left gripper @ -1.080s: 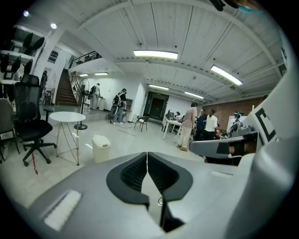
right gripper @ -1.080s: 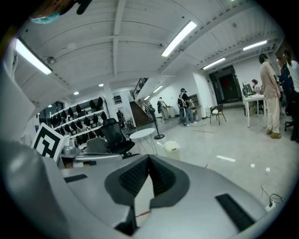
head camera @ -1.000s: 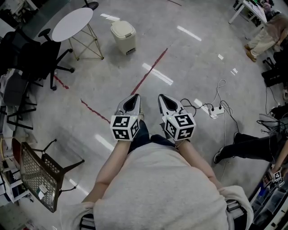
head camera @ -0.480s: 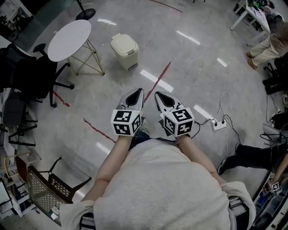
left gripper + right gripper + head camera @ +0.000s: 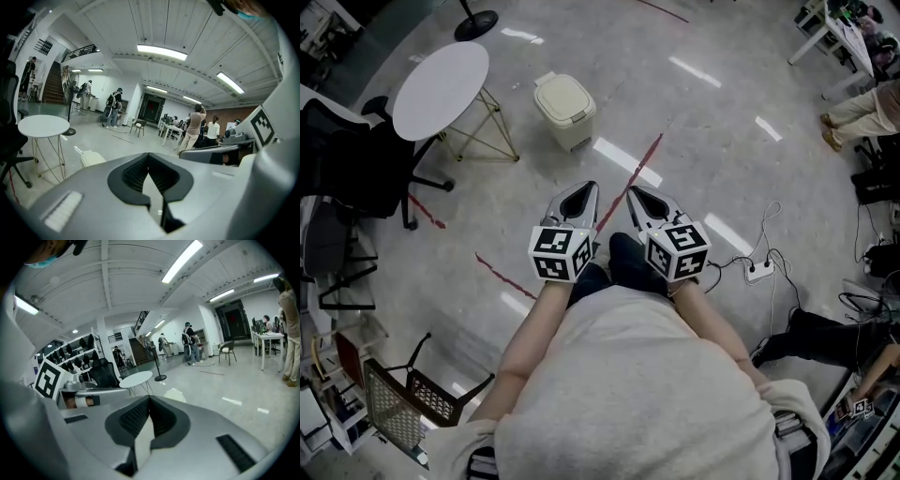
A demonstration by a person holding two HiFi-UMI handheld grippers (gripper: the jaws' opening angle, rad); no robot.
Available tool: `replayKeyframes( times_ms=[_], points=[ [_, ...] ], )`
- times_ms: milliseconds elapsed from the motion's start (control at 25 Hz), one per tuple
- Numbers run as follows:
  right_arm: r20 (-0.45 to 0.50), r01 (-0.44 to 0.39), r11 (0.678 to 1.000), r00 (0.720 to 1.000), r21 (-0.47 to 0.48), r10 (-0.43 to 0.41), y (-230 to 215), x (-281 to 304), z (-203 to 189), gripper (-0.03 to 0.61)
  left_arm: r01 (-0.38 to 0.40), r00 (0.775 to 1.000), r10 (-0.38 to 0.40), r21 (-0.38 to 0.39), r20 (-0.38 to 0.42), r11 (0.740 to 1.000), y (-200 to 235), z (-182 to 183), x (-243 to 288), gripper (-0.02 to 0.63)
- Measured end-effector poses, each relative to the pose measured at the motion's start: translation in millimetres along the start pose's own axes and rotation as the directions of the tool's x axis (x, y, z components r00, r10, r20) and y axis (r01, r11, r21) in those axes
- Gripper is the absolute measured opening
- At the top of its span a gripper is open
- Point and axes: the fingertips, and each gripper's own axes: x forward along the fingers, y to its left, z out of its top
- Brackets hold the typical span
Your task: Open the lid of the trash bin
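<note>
The trash bin (image 5: 565, 112) stands on the grey floor (image 5: 703, 122) ahead of the person, a small cream bin with its lid (image 5: 562, 97) down. It is just to the right of a round white table (image 5: 441, 77) on thin wire legs and well apart from both grippers. In the left gripper view the bin (image 5: 93, 158) shows low on the floor past the table (image 5: 43, 125); in the right gripper view it (image 5: 174, 394) sits just right of the table top (image 5: 136, 378).

The left gripper (image 5: 583, 191) and the right gripper (image 5: 636, 195) are held side by side close to the person's body, tips pointing forward toward the bin. Each gripper's own view shows the jaw tips meeting with only floor seen through the hollow behind them — both are closed with nothing between the jaws (image 5: 149, 159) (image 5: 149, 401).

A red tape line (image 5: 639, 166) runs across the floor between the grippers and the bin's right side. A black office chair (image 5: 347, 159) stands left of the table, and a mesh-backed chair (image 5: 394, 412) lies near the lower left. To the right, a white power strip (image 5: 757, 272) lies on the floor with its cables — farther off, another person's legs (image 5: 855, 105) show near a desk.
</note>
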Motion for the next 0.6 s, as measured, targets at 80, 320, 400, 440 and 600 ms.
replayKeyframes(
  times_ms=[80, 320, 400, 440, 600],
  points=[
    [-0.006, -0.009, 1.0, 1.0, 0.005, 0.009, -7, 16, 4, 0.007, -0.023, 1.0, 0.023, -0.014, -0.006, 1.0, 16, 1, 7, 0.009],
    [-0.02, -0.064, 0.998, 0.998, -0.004, 0.064, -27, 74, 25, 0.006, -0.093, 0.995, 0.092, -0.049, -0.029, 0.994, 64, 5, 34, 0.009],
    [-0.032, -0.085, 0.996, 0.996, -0.018, 0.084, -37, 97, 35, 0.007, -0.119, 0.993, 0.117, -0.062, -0.027, 0.991, 82, 12, 48, 0.009],
    [-0.039, -0.094, 0.995, 0.995, -0.023, 0.093, -42, 109, 40, 0.006, -0.127, 0.992, 0.126, -0.069, -0.025, 0.989, 90, 18, 56, 0.009],
    [-0.066, -0.138, 0.99, 0.989, -0.037, 0.135, -72, 161, 66, 0.006, -0.152, 0.988, 0.154, -0.099, 0.006, 0.983, 122, 48, 94, 0.009]
  ],
)
